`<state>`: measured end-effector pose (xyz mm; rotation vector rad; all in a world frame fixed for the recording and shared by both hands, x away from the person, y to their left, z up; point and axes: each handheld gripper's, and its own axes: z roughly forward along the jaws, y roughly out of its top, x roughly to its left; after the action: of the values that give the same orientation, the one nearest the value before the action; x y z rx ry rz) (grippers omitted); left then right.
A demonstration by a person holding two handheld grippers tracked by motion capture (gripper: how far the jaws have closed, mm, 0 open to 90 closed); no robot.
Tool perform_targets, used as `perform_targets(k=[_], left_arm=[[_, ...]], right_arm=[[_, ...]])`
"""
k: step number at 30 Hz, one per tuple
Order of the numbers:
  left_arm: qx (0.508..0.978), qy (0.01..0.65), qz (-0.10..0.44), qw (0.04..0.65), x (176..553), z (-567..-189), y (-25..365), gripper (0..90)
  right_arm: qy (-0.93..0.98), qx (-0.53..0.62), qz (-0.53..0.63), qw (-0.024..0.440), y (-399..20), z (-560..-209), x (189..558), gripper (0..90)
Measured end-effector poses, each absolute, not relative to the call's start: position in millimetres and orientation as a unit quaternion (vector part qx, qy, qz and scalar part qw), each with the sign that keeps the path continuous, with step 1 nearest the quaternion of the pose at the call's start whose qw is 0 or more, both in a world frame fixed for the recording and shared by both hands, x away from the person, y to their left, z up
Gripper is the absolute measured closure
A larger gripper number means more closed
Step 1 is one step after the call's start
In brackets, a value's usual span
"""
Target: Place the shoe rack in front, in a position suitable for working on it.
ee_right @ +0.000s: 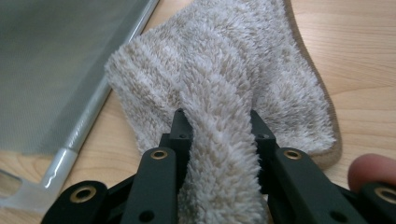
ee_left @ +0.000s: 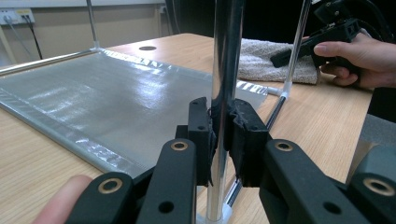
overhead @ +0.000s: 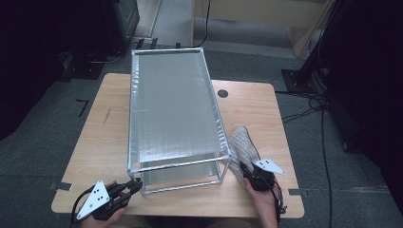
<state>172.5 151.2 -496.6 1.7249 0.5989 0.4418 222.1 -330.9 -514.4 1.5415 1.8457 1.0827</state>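
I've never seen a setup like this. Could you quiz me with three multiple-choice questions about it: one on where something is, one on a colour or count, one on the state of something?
1. Where does the towel lie?
A. On the rack's top shelf
B. On the table, beside the rack's near right corner
C. On the floor

2. How many shelves does the metal rack have?
A. One
B. Two
C. Four

3. What are the left tongs doing?
A. Clamping an upright post of the rack
B. Hanging open above the table
C. Squeezing the towel

Answers:
1. B: the high view shows it on the wood by that corner, pinched by the right tongs.
2. B: a top shelf and a lower one near the tabletop.
3. A: in the left gripper view, both pads press the shiny post.
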Motion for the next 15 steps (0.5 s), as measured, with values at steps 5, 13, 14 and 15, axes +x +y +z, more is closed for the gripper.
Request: perform_targets(k=[5, 13, 14, 15], left_arm=[[0.742, 0.253, 0.188, 0.592, 173.9, -497.2, 151.6, 79.5], [0.742, 0.259, 0.180, 0.591, 175.7, -497.2, 148.9, 78.4], [0.743, 0.258, 0.180, 0.591, 175.9, -497.3, 148.7, 78.8], [0.743, 0.259, 0.179, 0.591, 176.0, -497.5, 148.7, 79.3]], right_arm=[[0.672, 0.562, 0.400, 0.270, -331.3, -510.1, 220.8, 70.9], [0.635, 0.565, 0.429, 0.306, -332.3, -490.4, 207.4, 70.7], [0.632, 0.562, 0.432, 0.312, -332.9, -487.5, 205.9, 70.6], [0.628, 0.563, 0.435, 0.316, -333.1, -484.4, 203.8, 70.6]])
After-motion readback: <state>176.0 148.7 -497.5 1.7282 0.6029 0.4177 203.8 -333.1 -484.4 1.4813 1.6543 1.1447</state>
